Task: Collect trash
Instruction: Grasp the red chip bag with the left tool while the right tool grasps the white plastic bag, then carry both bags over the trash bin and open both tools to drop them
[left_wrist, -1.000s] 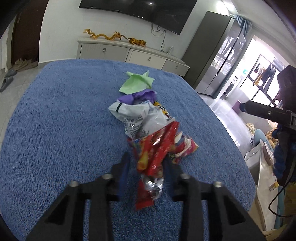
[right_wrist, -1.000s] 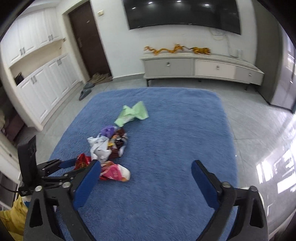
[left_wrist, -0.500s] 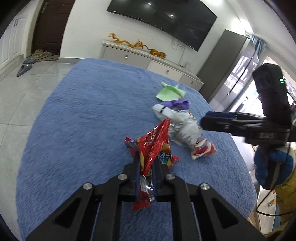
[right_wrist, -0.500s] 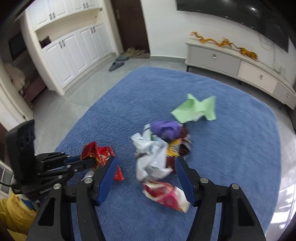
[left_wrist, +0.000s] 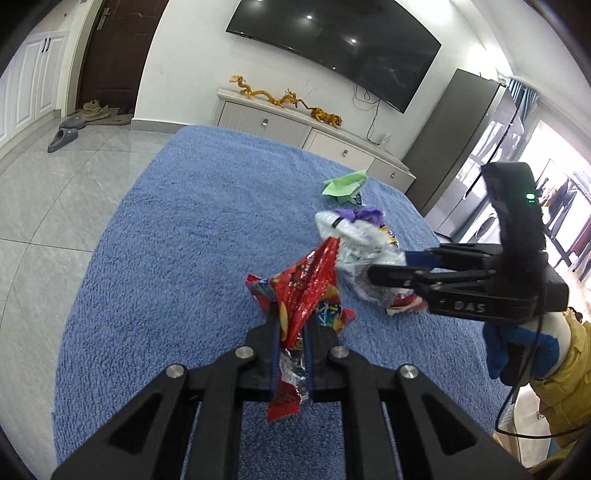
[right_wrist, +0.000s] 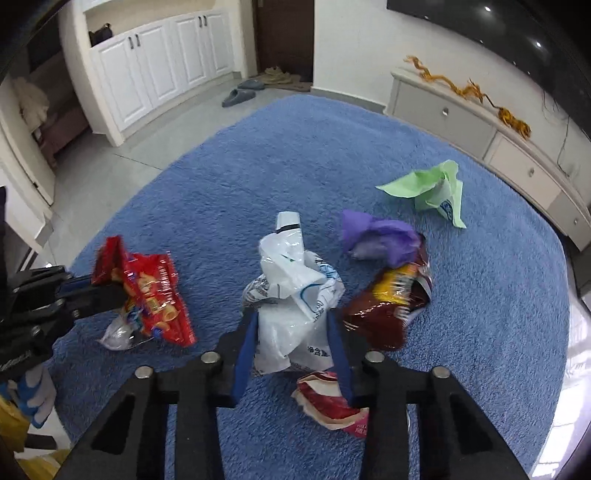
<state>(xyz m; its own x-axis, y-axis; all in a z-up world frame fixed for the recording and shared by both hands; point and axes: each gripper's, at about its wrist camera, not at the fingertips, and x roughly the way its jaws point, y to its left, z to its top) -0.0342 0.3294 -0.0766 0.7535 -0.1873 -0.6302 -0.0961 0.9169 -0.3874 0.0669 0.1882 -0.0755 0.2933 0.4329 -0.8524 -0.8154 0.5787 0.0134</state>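
**Left wrist view: red wrapper lifted clear as the right gripper straddles the white bag**

Left wrist view shows the left gripper (left_wrist: 291, 343) clamped tight on the red snack wrapper (left_wrist: 306, 284), its fingers pressed nearly together with the foil squeezed between them and a tail hanging below, at lower centre of the frame. A second ago those fingers stood apart around the wrapper as it lay among the pile; half a second ago they had closed. Now the wrapper sits away from the heap, at the left of the right wrist frame (right_wrist: 147, 288), so one piece looks secured and pulled free.

The right gripper (right_wrist: 291, 339) was wide open and high above the blue rug (right_wrist: 295, 155) a second ago. It has since dropped and narrowed, and its blue pads (right_wrist: 245, 343) now flank the white plastic bag (right_wrist: 295, 295) at lower centre. The bag fills the gap, but whether the pads already pinch it I cannot tell; they look partly open.

Still loose on the rug: the dark red chip bag (right_wrist: 391, 310) right of centre, the purple wad (right_wrist: 376, 240) above it, the green paper (right_wrist: 432, 188) at upper right, and a small red-and-white packet (right_wrist: 328, 406) under the right finger. No bin is visible, so most of the collecting seems to remain.
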